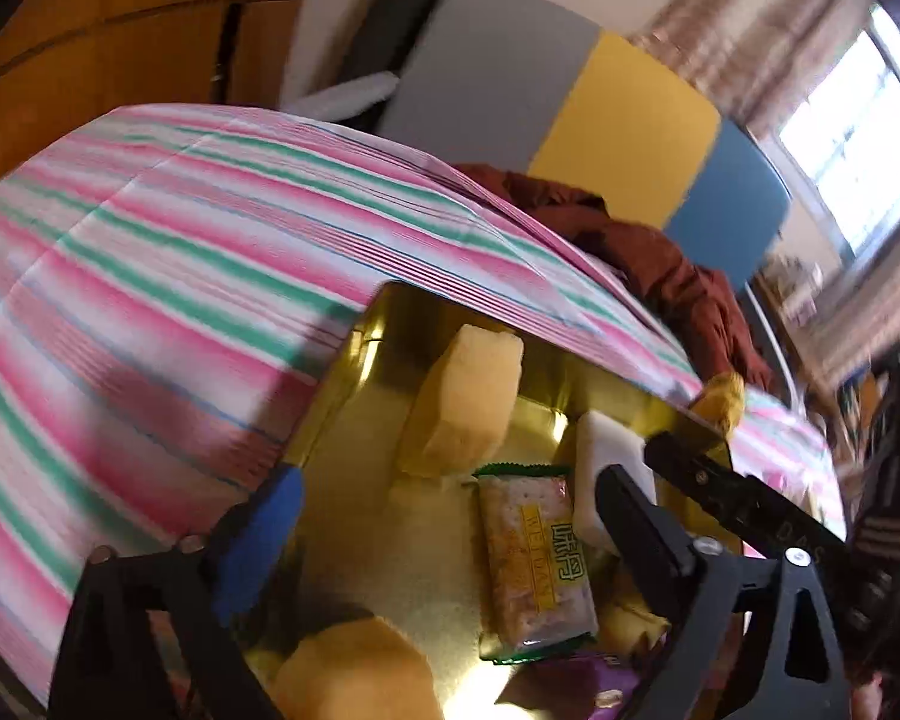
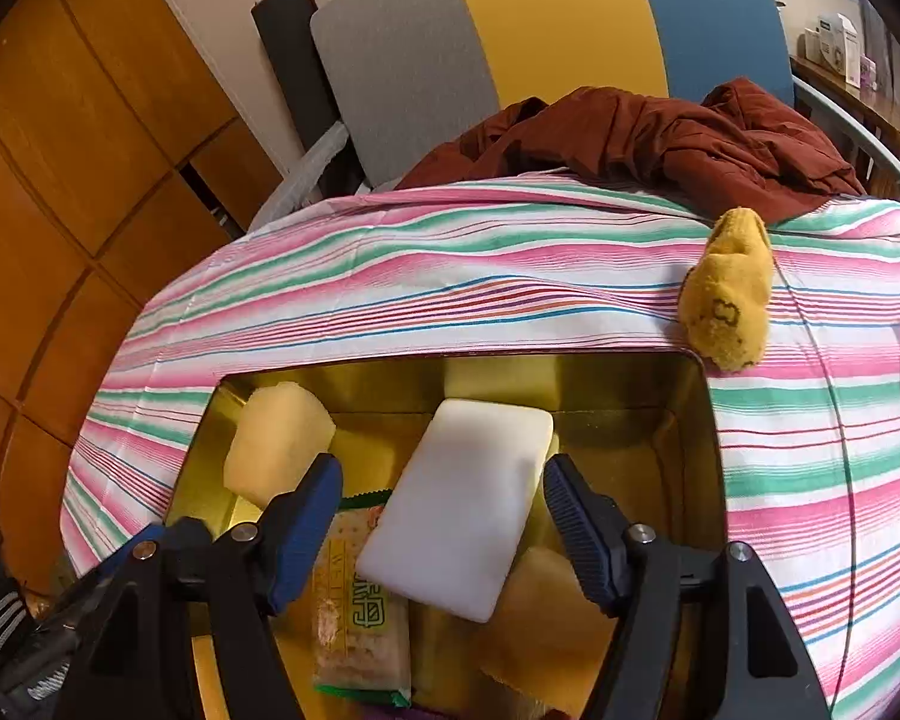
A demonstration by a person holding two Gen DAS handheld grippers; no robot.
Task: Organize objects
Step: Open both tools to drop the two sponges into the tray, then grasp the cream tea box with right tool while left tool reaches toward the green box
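Gold tin [image 2: 711, 438] sits open on a striped cloth [image 2: 450, 276], filled with loose items. Right gripper [image 2: 444, 516] points down into the tin, jaws apart – a white block [image 2: 462, 504] lies tilted between the pads, which stand off it on both sides, nothing clamped. In the right wrist view, a yellow sponge [image 2: 276, 444] leans in the tin's corner at 10 o'clock from the block, a cracker pack [image 2: 360, 612] lies at 7 o'clock partly under it, and another yellow piece [image 2: 540, 618] sits at 5 o'clock. A yellow sock [image 2: 729, 294] rests on the cloth just outside the tin's far corner, at 2 o'clock. A red garment [image 2: 660, 132] is heaped past the cloth's far edge.

Left gripper [image 1: 450, 516] also hangs over the tin, jaws wide apart, nothing between the pads – the cracker pack [image 1: 534, 558] lies flat below them, and the white block [image 1: 606, 480] shows at 2 o'clock from the pack, partly behind the finger. The picture is blurred.
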